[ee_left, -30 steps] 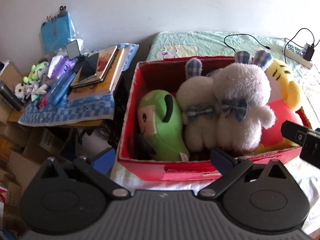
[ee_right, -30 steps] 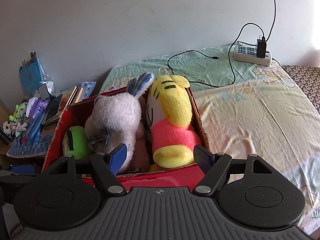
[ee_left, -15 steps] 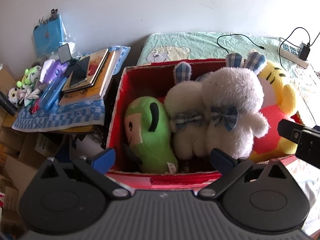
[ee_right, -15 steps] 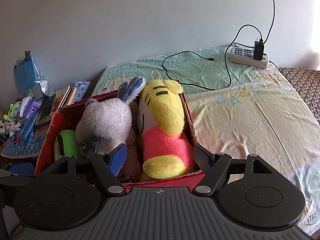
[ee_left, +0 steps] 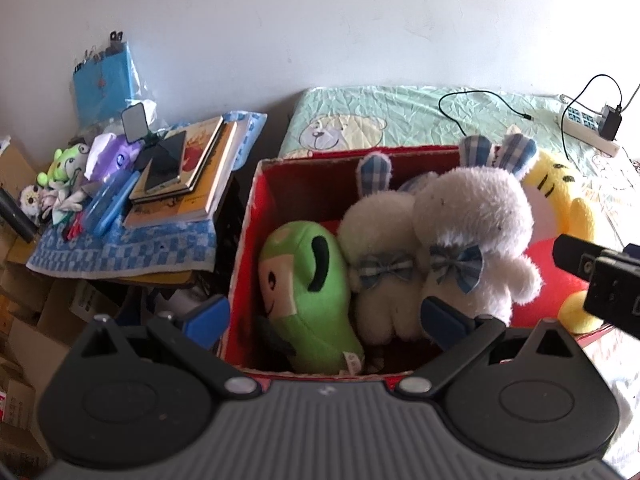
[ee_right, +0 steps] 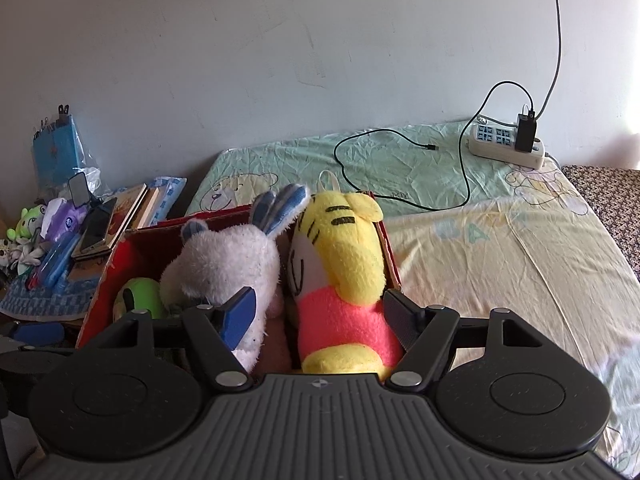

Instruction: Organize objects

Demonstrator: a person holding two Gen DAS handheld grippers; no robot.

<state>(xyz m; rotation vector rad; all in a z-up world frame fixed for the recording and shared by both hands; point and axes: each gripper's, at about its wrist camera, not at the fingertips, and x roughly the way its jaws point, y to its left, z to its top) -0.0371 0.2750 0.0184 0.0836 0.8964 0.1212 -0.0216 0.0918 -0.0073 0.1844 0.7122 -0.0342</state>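
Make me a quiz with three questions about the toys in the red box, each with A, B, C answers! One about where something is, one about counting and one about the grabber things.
1. Where in the red box is the green plush?
A. at the left end
B. in the middle
C. at the right end

2. How many white bunnies with checked bows are in the box?
A. one
B. two
C. four

3. How do the jaws of the right gripper stand?
A. shut on a book
B. shut on the cable
C. open, holding nothing

Answers:
1. A, it lies against the left wall, beside the small white bunny.
2. B, the small one and the big white bunny stand side by side, each with a bow.
3. C, its jaws are spread wide near the yellow tiger plush, gripping nothing.
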